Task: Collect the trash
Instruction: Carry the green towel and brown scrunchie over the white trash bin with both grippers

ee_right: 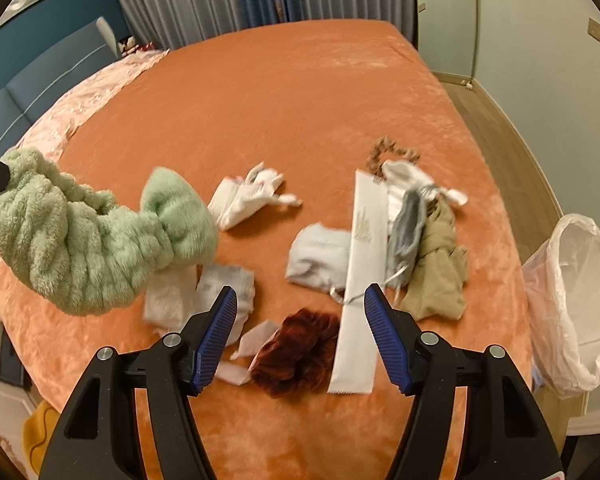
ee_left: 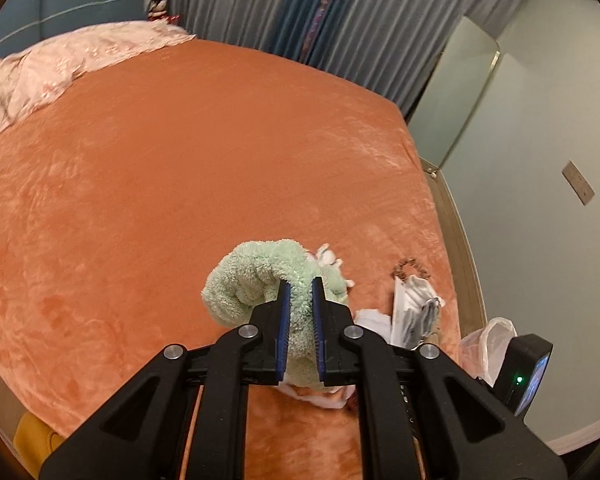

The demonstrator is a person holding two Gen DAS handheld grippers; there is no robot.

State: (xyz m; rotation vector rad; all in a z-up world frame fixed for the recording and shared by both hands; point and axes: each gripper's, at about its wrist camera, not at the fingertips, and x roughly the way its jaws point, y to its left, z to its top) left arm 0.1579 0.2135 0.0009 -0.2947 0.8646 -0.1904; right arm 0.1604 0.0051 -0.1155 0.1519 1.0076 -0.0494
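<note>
Left gripper (ee_left: pixel 300 280) clamps the green fleece headband (ee_right: pixel 96 236), lifting it clear; right gripper (ee_right: pixel 300 300), released, hovers over the paper sleeve (ee_right: pixel 358 280), bin bag (ee_right: pixel 572 300) at three o'clock.

A wide bed (ee_right: pixel 300 92) fills most of the room, spread with a plush orange cover. Along its far left side lies a rumpled pale pink quilt (ee_left: pixel 40 68), against a padded blue headboard (ee_left: pixel 60 4). Behind the far end hang long grey pleated curtains (ee_left: pixel 380 20) with a dark blue panel between them. To the right stands a pale green wall (ee_left: pixel 560 240) carrying a switch plate (ee_left: pixel 578 188) and, farther back, a tall mirror with a thin gold frame (ee_left: pixel 460 96). A strip of wooden floor (ee_right: pixel 496 120) runs between bed and wall. The light is warm and indoor.
</note>
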